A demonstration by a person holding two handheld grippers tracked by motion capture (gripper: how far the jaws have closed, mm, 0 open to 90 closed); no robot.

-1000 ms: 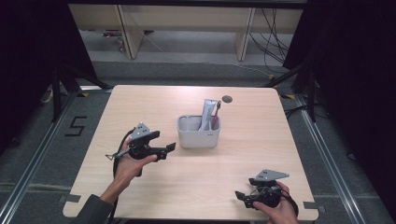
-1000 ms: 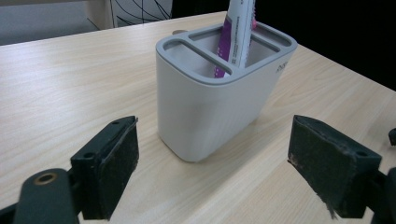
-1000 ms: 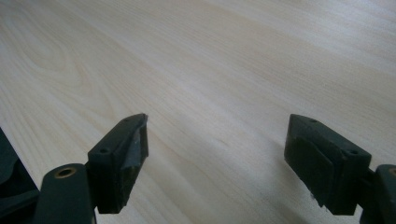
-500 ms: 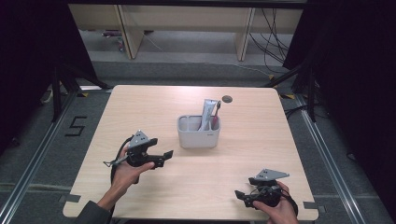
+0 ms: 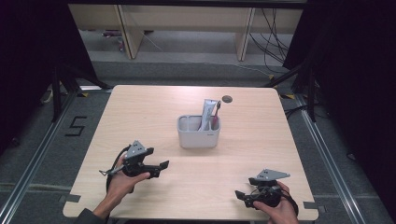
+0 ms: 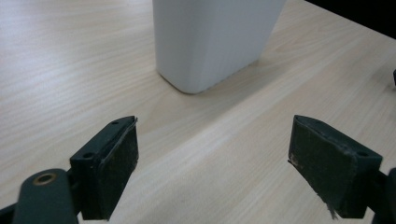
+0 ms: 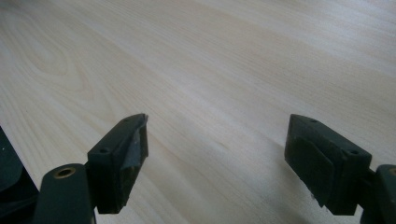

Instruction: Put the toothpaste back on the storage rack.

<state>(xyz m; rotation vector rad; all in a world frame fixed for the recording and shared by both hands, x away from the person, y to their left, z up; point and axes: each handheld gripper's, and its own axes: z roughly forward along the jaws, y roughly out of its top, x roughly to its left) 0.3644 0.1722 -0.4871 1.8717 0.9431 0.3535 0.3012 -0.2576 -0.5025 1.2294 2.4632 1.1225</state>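
High view | our left gripper [image 5: 161, 165] gapes empty near the grey toothbrush holder [image 5: 198, 133] at mid-table | right gripper [image 5: 242, 195] likewise, near edge | we judge holder light, rigid, smooth: grip its rim.

Left gripper [image 5: 161, 166] is hovering near the grey holder [image 5: 198, 132]; right gripper [image 5: 239, 194] is resting well apart, both gaping.

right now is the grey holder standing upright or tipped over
Upright. The grey holder sits flat on the table with its opening facing up, and a toothpaste tube and a toothbrush stand in it.
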